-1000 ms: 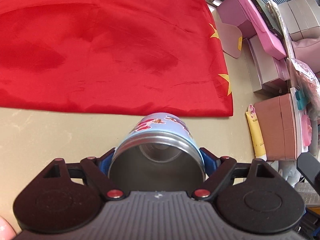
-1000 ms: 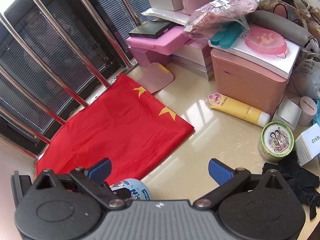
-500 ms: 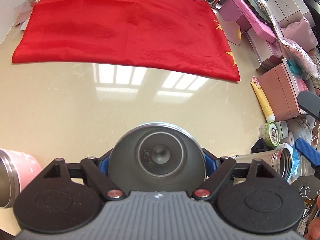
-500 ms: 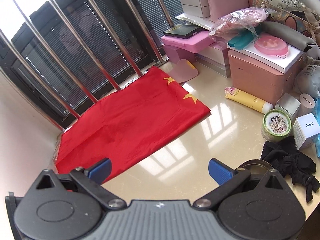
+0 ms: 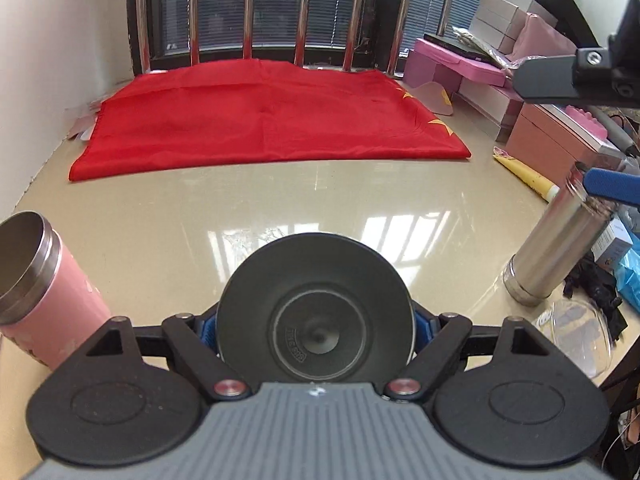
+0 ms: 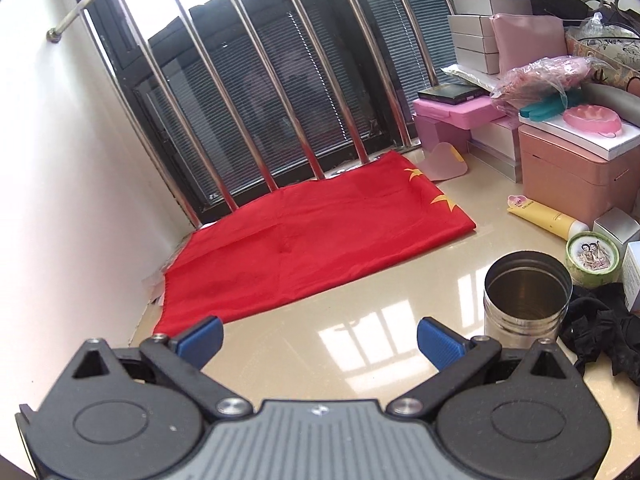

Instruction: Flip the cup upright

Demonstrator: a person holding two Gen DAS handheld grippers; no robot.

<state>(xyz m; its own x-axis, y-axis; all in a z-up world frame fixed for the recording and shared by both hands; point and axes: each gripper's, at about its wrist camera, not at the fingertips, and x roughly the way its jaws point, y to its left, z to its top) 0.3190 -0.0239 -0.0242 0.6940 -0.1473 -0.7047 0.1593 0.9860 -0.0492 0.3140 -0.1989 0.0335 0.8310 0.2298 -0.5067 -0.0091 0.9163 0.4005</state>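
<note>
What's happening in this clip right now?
The left gripper is clamped on a steel cup over the beige counter, and the view looks straight into its mouth. The right gripper is open and holds nothing. A silver steel cup stands upright next to it, and a pink tumbler stands upright at far left.

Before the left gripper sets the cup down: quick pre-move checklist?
1. Left gripper shut on cup: ok.
2. Cup upright: cannot tell; only its base faces the left wrist camera.
3. Bare tabletop ahead of cup: ok.
4. Pink cup apart from the gripper's left side: ok, but close.
5. Steel cup upright at right, out of the path: ok.
6. Right gripper open, holding nothing: ok.
</note>
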